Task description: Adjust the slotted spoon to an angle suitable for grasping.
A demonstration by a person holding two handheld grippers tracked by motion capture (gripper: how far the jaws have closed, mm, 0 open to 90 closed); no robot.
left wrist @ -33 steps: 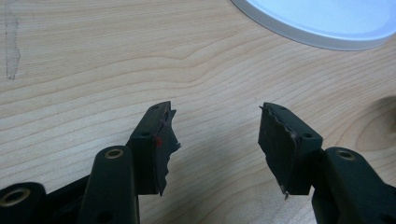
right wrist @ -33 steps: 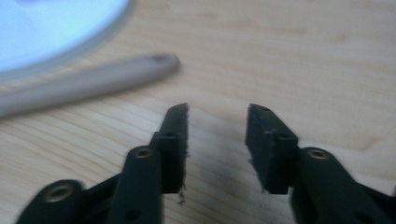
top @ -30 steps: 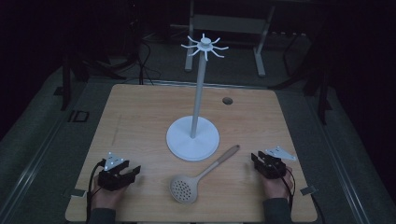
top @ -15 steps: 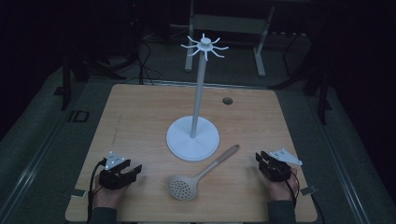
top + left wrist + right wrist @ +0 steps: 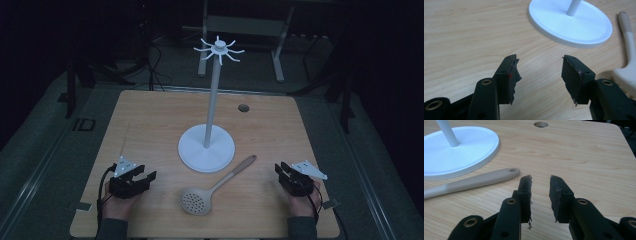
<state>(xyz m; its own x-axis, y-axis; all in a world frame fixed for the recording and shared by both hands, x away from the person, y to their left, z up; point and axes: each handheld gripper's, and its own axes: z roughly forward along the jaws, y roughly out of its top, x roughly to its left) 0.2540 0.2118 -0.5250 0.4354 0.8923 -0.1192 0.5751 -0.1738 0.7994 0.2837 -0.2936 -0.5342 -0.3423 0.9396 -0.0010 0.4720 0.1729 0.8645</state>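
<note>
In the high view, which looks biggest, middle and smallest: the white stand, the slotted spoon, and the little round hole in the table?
Largest to smallest, as they look in the high view:
1. White stand, tall pole with a wide round base.
2. Slotted spoon, shorter than the stand is tall.
3. Hole in the table, by far the smallest, though it lies farther from the camera.

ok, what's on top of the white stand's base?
Only its own pole rises from the white stand's base. The slotted spoon lies beside it on the table; whether the handle touches the rim is unclear.

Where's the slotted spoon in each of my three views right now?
High view: slotted spoon lies bottom centre, bowl toward the person.
Left gripper view: its handle runs along the right edge.
Right gripper view: handle crosses left of centre.
Shared landmark: the white stand base beside it.
</note>
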